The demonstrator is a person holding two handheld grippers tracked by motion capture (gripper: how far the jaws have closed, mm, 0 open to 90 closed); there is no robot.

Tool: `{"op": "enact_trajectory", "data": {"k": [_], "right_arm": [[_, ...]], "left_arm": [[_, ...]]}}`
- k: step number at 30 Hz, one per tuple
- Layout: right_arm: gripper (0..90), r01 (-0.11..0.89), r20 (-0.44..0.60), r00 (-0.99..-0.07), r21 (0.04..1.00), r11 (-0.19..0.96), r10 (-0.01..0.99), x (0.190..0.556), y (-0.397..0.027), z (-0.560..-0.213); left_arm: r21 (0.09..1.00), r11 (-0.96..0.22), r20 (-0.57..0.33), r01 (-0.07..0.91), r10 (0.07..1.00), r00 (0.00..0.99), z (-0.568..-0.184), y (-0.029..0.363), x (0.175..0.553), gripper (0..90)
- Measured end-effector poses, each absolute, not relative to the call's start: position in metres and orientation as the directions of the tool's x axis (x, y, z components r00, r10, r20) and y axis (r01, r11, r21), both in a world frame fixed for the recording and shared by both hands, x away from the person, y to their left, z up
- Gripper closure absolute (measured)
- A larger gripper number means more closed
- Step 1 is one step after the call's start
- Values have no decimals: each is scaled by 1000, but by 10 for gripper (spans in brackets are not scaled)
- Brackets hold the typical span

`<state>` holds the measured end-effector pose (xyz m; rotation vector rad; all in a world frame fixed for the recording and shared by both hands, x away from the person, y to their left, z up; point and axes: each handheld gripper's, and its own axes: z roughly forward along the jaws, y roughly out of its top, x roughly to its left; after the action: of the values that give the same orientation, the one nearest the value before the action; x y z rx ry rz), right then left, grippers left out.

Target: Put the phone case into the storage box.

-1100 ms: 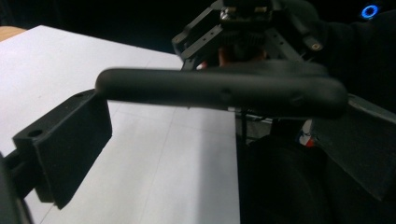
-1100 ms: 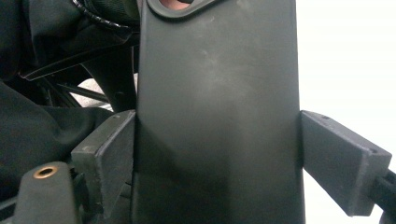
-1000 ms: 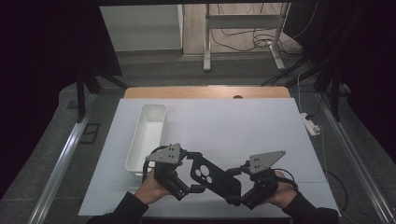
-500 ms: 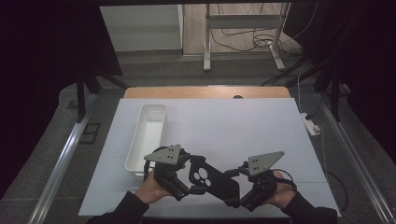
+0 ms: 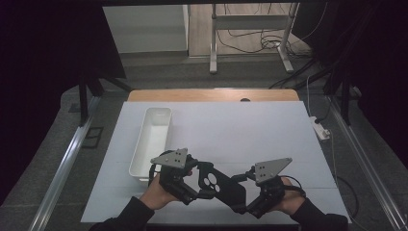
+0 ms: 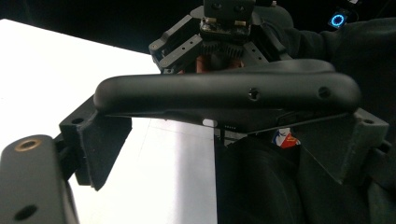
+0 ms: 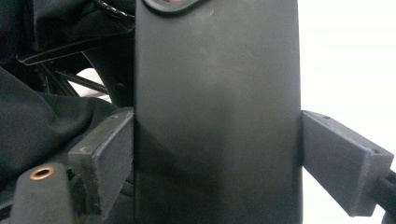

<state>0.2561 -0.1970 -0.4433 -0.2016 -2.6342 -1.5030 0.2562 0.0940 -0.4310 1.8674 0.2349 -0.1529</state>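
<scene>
1. Matte black plastic phone case (image 5: 222,184), flat and oblong with a camera cut-out at one end, hangs between my two grippers just above the white table (image 5: 240,130), near its front edge.
2. My right gripper (image 7: 208,154) clamps the plain end of the case across its width; in the right gripper view both pads press its long edges.
3. My left gripper (image 6: 224,133) has just been closing around the cut-out end. In the left gripper view the case lies edge-on between the jaws, the left pad (image 6: 100,140) against its rounded corner; I cannot tell whether the right pad has met it yet.
4. Risk, as I judge it: the left pad sits on a curved corner, so further squeezing could make the thin shell skid out or twist.
5. Risk: if my two hands pull or turn unevenly, the flexible case may bow and spring free of the right pads, then drop onto the table.
6. A long white plastic bin (image 5: 151,142) stands on the table's left half, just beyond my left hand (image 5: 159,192). Its visible interior holds nothing.
</scene>
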Motion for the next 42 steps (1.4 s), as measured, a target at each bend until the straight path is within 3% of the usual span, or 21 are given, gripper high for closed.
{"op": "enact_trajectory", "data": {"k": [8,16,29,42], "right_arm": [[99,165,138,-986,842,513,90,256,-194,-445],[12,172,99,-982,831,529,163,257,-194,-447],[0,192,21,-955,807,559,297,262,-201,-450],[0,269,29,-906,809,523,421,263,-201,-447]], "left_arm": [[919,-315,-213,238,113,971,-429,92,255,159],[910,-323,-220,261,158,962,-428,95,257,159],[876,-343,-205,339,370,906,-426,101,264,153],[862,-315,-205,397,498,842,-418,102,266,148]]}}
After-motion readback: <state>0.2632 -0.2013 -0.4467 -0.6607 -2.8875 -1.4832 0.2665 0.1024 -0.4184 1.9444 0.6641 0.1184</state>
